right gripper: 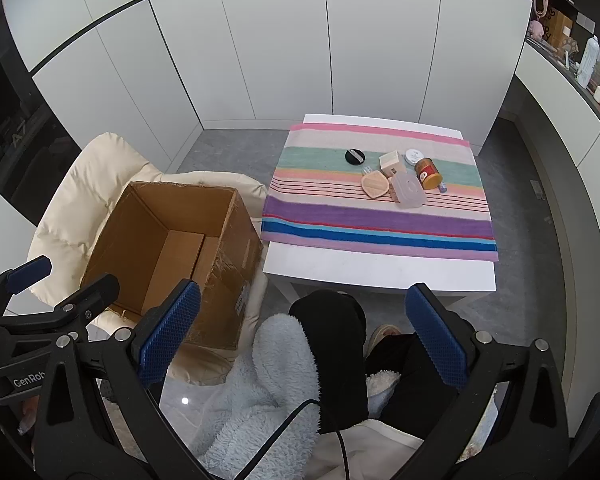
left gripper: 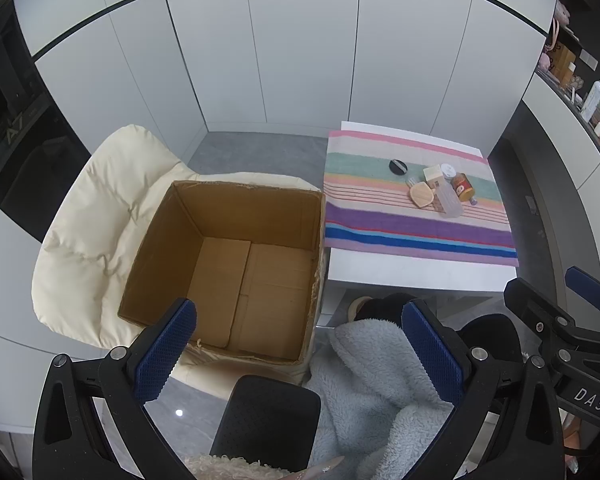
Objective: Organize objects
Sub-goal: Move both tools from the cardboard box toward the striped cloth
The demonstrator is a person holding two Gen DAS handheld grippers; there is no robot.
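Note:
An open, empty cardboard box (left gripper: 236, 264) (right gripper: 172, 248) sits on a cream padded chair. To its right a white table carries a striped cloth (left gripper: 416, 224) (right gripper: 380, 220) with a cluster of small items: a black round compact (right gripper: 355, 156), a beige box (right gripper: 392, 163), a white round jar (right gripper: 414, 157), a red-brown can (right gripper: 428, 174), a peach puff (right gripper: 374, 186) and a clear plastic case (right gripper: 409, 191). My left gripper (left gripper: 300, 344) is open and empty above the box's near edge. My right gripper (right gripper: 304, 330) is open and empty, well short of the table.
The cream chair (left gripper: 88, 216) holds the box. The person's fleece-covered lap (right gripper: 268, 384) and black-trousered legs lie below both grippers. White cabinet doors stand behind. A dark counter with shelves (right gripper: 572, 60) runs along the right.

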